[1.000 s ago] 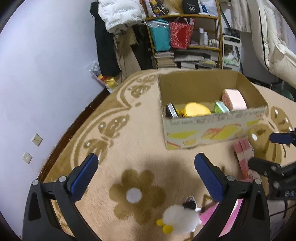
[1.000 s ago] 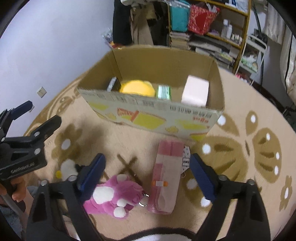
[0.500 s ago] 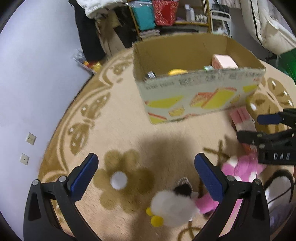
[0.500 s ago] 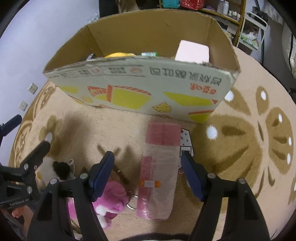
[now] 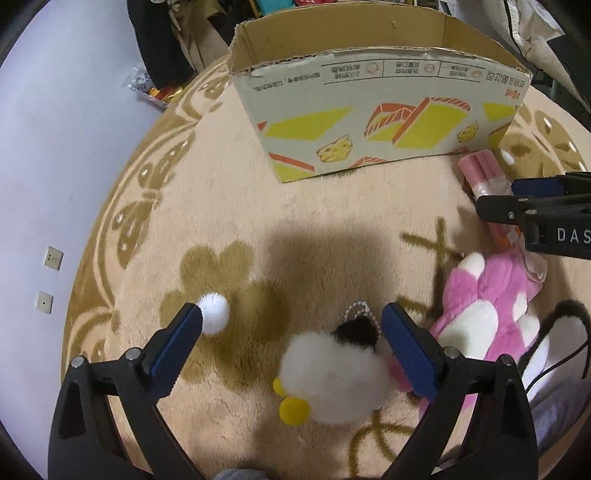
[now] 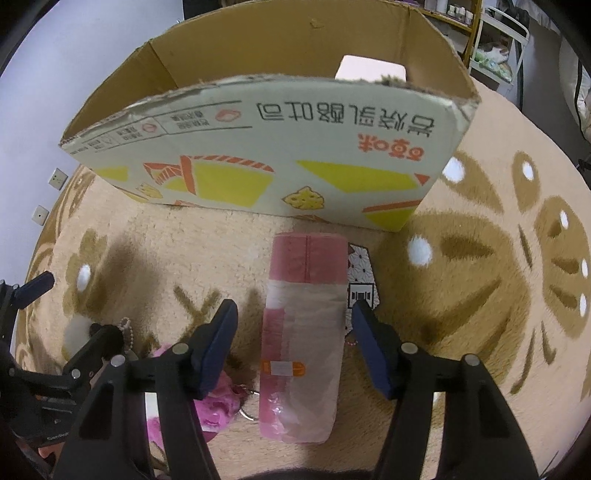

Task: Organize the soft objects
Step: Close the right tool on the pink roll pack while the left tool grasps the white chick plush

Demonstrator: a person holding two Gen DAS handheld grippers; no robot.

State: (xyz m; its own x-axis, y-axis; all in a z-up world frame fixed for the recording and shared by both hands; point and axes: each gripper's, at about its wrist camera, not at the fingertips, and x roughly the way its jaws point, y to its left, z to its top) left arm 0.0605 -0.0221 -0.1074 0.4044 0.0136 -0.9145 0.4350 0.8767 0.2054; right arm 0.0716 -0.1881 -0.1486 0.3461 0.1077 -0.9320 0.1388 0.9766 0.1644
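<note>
The pink roll (image 6: 301, 332) lies on the rug just near of the cardboard box (image 6: 280, 147) and is straddled by the right gripper (image 6: 293, 332), whose jaws have just been closing but are not yet touching it. The left gripper (image 5: 291, 347) is held apart over the white plush (image 5: 332, 376). Pickup is judged under way; squeezing, then lifting into the box, is called for.

A lived-in home: beneath my claws a plush beige floral carpet (image 5: 229, 206); beyond them, cluttered wooden shelves (image 6: 454, 14) and dark hanging clothes (image 5: 162, 40).
</note>
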